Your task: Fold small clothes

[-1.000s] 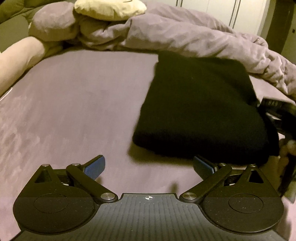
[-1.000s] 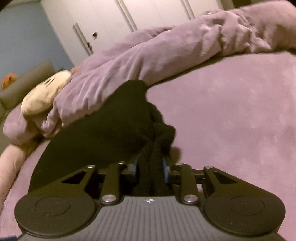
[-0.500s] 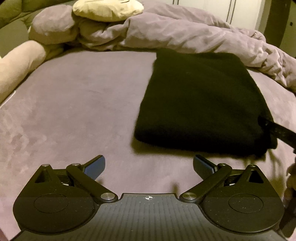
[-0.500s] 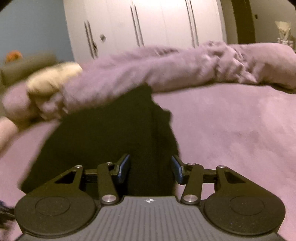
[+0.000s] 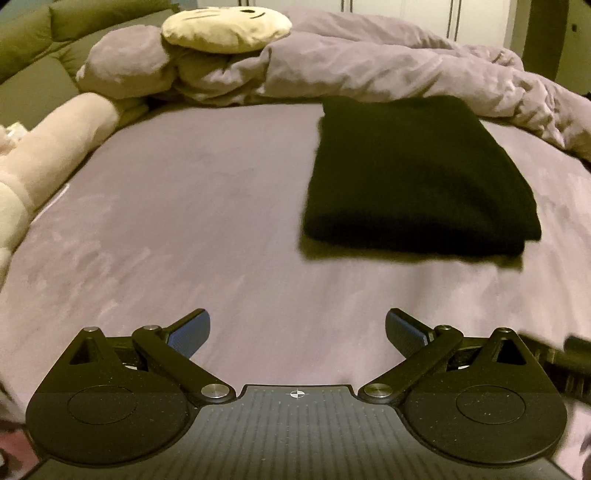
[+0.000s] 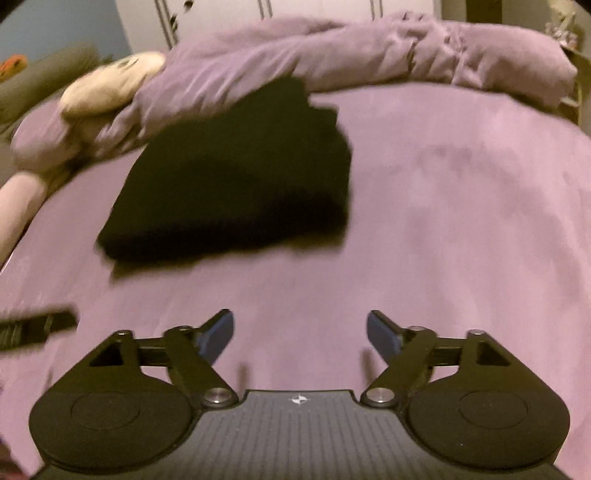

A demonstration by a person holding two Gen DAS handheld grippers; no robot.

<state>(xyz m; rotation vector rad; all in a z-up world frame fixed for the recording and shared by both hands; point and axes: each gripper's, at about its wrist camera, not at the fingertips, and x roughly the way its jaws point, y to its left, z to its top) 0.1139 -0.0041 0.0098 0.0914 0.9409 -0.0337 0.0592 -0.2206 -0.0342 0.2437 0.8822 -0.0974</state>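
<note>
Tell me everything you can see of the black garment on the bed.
The black garment is folded into a thick, roughly rectangular stack of a soft, matte, knit-looking cloth with no visible print. Its layered edges show along the near side. It lies flat on the purple bed sheet, its far end close against the bunched purple duvet. Neither pair of tongs touches it: the left tongs and the right tongs are both open, short of it, over bare sheet.

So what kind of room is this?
Most likely a bedroom: a bed with a rumpled duvet, a round cushion, and white wardrobe doors behind it.
</note>
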